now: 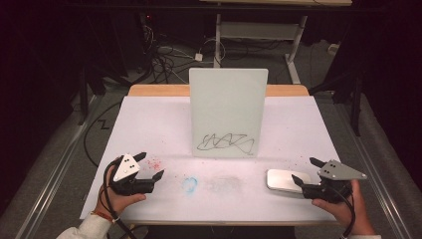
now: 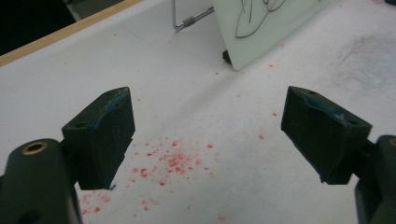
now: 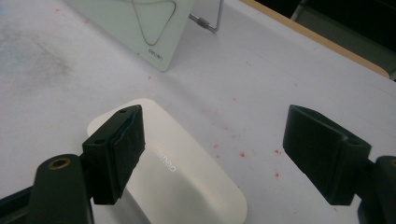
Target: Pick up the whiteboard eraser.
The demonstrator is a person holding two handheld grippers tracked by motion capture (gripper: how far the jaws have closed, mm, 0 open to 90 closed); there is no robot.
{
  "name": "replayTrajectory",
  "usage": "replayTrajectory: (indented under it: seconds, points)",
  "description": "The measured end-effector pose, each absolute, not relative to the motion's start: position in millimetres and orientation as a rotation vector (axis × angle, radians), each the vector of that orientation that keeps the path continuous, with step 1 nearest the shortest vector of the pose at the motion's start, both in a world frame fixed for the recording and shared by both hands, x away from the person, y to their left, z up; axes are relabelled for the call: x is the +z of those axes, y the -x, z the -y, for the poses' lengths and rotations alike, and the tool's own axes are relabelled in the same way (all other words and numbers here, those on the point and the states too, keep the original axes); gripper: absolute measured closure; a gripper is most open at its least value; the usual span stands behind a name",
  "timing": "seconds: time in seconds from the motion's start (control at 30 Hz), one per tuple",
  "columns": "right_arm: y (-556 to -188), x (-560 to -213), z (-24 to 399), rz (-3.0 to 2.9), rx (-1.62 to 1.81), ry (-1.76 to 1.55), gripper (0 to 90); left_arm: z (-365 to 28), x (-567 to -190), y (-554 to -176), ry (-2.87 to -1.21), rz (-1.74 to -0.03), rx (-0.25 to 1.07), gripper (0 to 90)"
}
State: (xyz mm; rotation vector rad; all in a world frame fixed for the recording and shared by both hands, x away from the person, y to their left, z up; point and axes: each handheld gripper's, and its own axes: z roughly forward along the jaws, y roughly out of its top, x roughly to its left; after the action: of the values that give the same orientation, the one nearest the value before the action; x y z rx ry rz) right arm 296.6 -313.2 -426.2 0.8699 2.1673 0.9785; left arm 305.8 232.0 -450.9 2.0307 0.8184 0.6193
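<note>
While your right gripper hangs with its fingers spread and empty over the flat white rounded plastic eraser near the table's front right corner, one finger sits above the eraser, not beside it. Closing now would likely skid it aside, perhaps toward the upright white scribbled drawing board. Your left gripper, fingers also spread, holds nothing near the front left corner.

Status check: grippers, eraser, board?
Both grippers, left and right, open, empty. Eraser flat beside right gripper, untouched. Board upright, scribble on. Path clear.
</note>
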Motion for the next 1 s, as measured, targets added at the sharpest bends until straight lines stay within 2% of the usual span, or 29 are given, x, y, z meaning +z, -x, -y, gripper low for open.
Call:
replayTrajectory:
  seconds: [0.43,0.63,1.0]
  points:
    - [-310.7,-421.4,306.1,-2.342,0.918,-0.815,20.9,-234.9,-456.1,-303.8,-2.095,-0.824,0.624,17.2]
    - [-324.2,-416.9,296.9,-2.574,0.718,-0.674,23.6,-231.4,-459.1,-304.6,-2.127,-0.817,0.615,17.2]
    - [-334.9,-426.8,283.0,-2.725,0.517,-0.558,22.0,-224.8,-463.0,-304.8,-2.198,-0.795,0.590,17.2]
